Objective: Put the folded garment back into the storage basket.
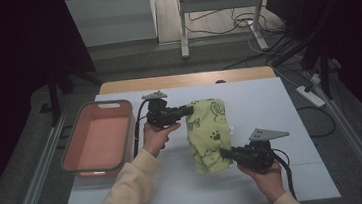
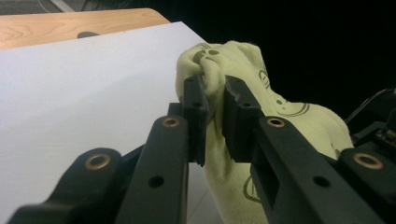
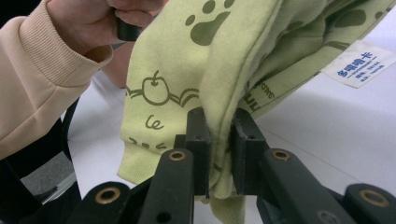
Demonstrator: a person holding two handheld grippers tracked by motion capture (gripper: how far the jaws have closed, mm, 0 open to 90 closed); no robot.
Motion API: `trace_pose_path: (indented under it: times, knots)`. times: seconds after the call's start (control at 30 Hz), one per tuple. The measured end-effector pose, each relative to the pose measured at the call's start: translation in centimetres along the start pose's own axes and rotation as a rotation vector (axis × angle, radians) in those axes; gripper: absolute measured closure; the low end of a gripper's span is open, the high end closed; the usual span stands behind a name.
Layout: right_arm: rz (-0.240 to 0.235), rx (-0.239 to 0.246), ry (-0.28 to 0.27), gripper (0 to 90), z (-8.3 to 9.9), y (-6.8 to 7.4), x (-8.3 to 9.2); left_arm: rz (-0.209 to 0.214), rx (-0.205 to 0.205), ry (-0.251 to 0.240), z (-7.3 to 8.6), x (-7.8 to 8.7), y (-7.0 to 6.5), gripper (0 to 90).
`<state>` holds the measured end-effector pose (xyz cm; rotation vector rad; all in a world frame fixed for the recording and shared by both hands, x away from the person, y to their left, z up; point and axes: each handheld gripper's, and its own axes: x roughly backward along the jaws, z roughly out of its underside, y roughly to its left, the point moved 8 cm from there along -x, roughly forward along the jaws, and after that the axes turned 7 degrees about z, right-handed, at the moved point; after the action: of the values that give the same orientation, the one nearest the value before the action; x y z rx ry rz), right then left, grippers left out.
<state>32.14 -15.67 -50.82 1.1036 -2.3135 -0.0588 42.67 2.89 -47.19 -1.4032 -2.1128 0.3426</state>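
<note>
A light green cloth [image 1: 208,133] printed with dark paw marks and cartoon lines hangs folded between both grippers above the white table mat [image 1: 249,105]. My left gripper [image 1: 190,110] is shut on its far upper edge, the fabric bunched between the black pads [image 2: 196,100]. My right gripper [image 1: 222,152] is shut on the near lower edge of the green cloth [image 3: 187,70], which is pinched between its two pads [image 3: 245,140]. In the left gripper view the cloth [image 2: 280,112] drapes off to the right. A white sewn label [image 3: 358,63] hangs from the fabric.
A pink rectangular basin [image 1: 98,138] stands on the left side of the mat, beside the left hand [image 1: 156,137]. A cream sleeve [image 3: 42,79] crosses the left of the right gripper view. Wooden table edge [image 1: 187,80] lies beyond the mat; a metal stand [image 1: 220,8] and cables are behind.
</note>
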Motion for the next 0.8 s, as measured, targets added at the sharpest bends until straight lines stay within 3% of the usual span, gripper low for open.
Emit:
trace_pose_path:
  times: [0.8]
  knots:
    - [-0.02, 0.018, -0.049, 78.9, -1.9, 1.4, -1.1, -0.001, -0.024, -0.028, -1.7, 3.0, -0.2, 79.2]
